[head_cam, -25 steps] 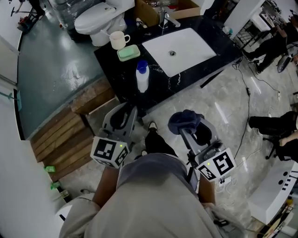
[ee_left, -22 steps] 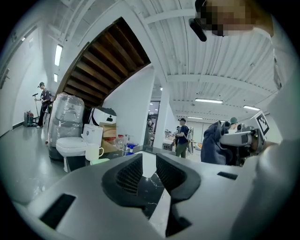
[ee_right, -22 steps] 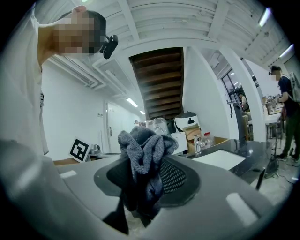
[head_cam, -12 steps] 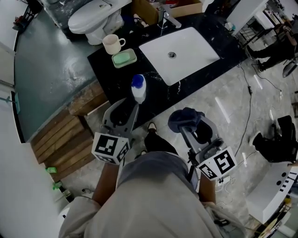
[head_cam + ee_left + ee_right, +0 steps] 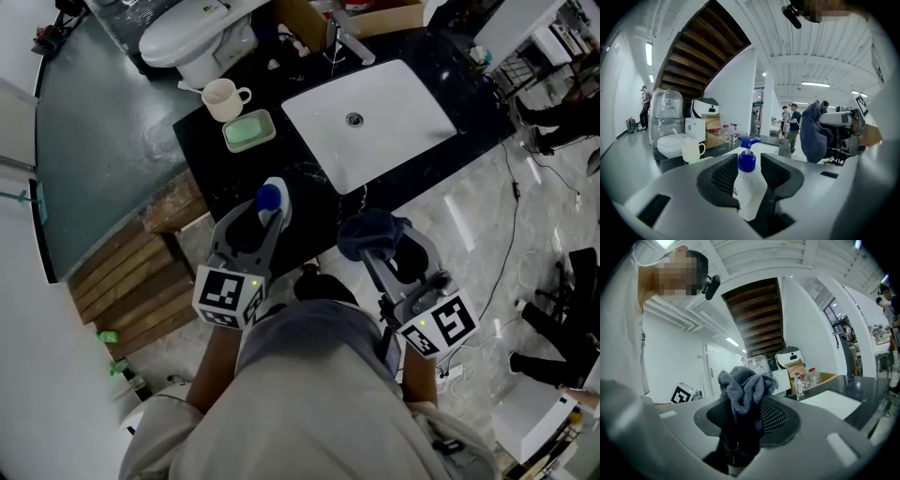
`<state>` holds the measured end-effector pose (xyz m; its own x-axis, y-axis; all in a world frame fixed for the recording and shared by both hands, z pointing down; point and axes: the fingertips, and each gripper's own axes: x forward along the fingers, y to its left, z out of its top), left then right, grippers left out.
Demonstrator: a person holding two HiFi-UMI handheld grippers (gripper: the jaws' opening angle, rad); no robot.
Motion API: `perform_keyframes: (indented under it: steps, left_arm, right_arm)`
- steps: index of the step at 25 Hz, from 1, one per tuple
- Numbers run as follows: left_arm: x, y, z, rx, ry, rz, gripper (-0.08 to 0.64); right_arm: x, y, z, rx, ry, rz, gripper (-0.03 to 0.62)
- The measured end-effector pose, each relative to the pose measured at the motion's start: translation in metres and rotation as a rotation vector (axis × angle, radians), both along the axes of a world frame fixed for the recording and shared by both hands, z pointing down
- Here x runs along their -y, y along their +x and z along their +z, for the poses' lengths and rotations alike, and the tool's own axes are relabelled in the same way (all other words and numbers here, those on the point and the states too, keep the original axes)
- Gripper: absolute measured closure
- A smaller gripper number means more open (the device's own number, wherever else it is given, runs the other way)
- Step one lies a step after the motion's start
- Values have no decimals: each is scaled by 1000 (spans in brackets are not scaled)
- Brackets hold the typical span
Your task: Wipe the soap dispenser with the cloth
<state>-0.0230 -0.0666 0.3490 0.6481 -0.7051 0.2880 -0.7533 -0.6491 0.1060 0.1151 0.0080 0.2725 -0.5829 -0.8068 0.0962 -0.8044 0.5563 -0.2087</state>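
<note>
left gripper view shows the left claw (image 5: 749, 165) just opening, released round the soap dispenser (image 5: 751, 192) — head view sets it by the near edge of the table (image 5: 216, 178); right claw (image 5: 746, 405) clenches the cloth (image 5: 743, 383).

Soap dispenser (image 5: 274, 203): smooth white plastic, glossy blue pump. Cloth (image 5: 370, 234): rough knit, matt. Countertop (image 5: 211, 173): glossy black stone. Sink (image 5: 412, 108): glossy white. Planks (image 5: 122, 281): matt wood.

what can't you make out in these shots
Base of the soap dispenser: left gripper view, hidden behind the left gripper, whose jaws have just been opening around it.
Its label: same view, too small, partly behind a jaw.
Pad faces of the right gripper: right gripper view, covered by the cloth they clamp.
</note>
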Motion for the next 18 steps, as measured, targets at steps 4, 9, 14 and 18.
perform_keyframes:
  steps: [4,9,14,18]
  left_arm:
    - [13,5,-4,30,29,-26,425]
    - [23,10,-4,50,51,-41,425]
    - [24,12,-6,50,65,-59,426]
    - [25,15,-9,28,81,-52,430]
  right_arm:
    - [22,6,2,16,11,-35,443]
    - [37,7,7,43,13,-71,443]
    - [44,3,10,56,5,-111,443]
    - [46,1,11,62,3,-124,443]
